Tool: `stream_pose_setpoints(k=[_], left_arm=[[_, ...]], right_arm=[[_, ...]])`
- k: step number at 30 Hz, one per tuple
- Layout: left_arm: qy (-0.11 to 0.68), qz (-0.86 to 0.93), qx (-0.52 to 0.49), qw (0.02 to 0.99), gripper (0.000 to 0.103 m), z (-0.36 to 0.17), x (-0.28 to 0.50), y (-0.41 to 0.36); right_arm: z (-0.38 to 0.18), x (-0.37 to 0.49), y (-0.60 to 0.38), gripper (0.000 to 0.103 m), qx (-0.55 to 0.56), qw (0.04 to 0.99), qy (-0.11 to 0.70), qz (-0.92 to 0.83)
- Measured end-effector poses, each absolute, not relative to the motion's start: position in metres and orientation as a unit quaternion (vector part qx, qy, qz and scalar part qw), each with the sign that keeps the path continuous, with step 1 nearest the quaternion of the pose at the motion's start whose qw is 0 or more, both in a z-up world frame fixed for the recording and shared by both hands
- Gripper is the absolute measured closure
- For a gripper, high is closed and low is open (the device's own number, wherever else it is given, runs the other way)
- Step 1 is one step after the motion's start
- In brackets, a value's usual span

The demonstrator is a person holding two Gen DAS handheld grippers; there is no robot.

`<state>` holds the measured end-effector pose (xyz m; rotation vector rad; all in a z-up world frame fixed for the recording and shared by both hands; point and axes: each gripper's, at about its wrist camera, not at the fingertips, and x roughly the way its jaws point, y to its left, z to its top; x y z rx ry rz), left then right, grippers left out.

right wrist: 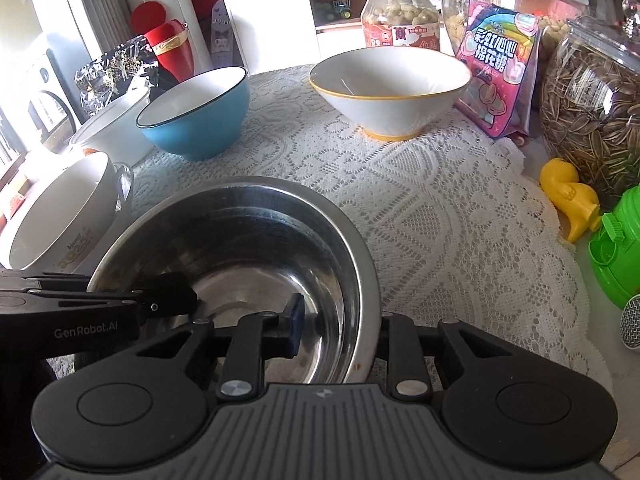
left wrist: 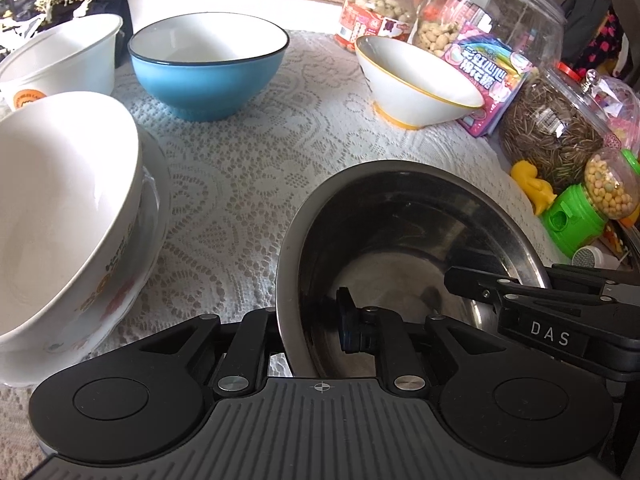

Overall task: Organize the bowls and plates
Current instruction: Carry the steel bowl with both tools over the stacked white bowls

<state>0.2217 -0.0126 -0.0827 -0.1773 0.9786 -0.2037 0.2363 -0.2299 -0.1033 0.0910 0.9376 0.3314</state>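
A steel bowl [left wrist: 416,220] sits on the lace cloth near me; it also shows in the right wrist view [right wrist: 248,232]. My left gripper [left wrist: 308,320] is shut on its left rim. My right gripper [right wrist: 340,320] is shut on its right rim and reaches into the left wrist view [left wrist: 520,300]. A white printed bowl [left wrist: 60,208] stands at the left on a glass dish. A blue bowl [left wrist: 208,64] and a white bowl with a yellow rim [left wrist: 416,84] stand farther back.
A white paper tub [left wrist: 64,56] sits at the far left. Jars of nuts [left wrist: 376,8] and sunflower seeds [left wrist: 552,128], a pink candy bag [left wrist: 492,76], a yellow toy [left wrist: 532,188] and a green dispenser [left wrist: 576,216] crowd the right edge.
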Motion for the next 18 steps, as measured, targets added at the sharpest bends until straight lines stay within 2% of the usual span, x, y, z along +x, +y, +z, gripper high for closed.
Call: stream_pose_setpoints(k=[8,14,15,18], left_arm=[[0.445,-0.104,-0.099,0.884,0.084,-0.048,0.211,0.008],[0.429,-0.069,-0.114,0.893,0.084,-0.020,0.208,0.061],[0.426,-0.071,-0.116,0.894,0.084,-0.018,0.209,0.072],[0.431,-0.045,-0.115,0.894,0.080,-0.011,0.212,0.105]], right_arm=[[-0.057,0.231,-0.209,0.079,0.014,0.899,0.402,0.172],[-0.030,0.253,-0.155,0.079,0.007,0.898,0.378,0.227],[-0.027,0.258,-0.143,0.075,0.002,0.899,0.375,0.227],[-0.021,0.271,-0.105,0.075,-0.004,0.893,0.368,0.259]])
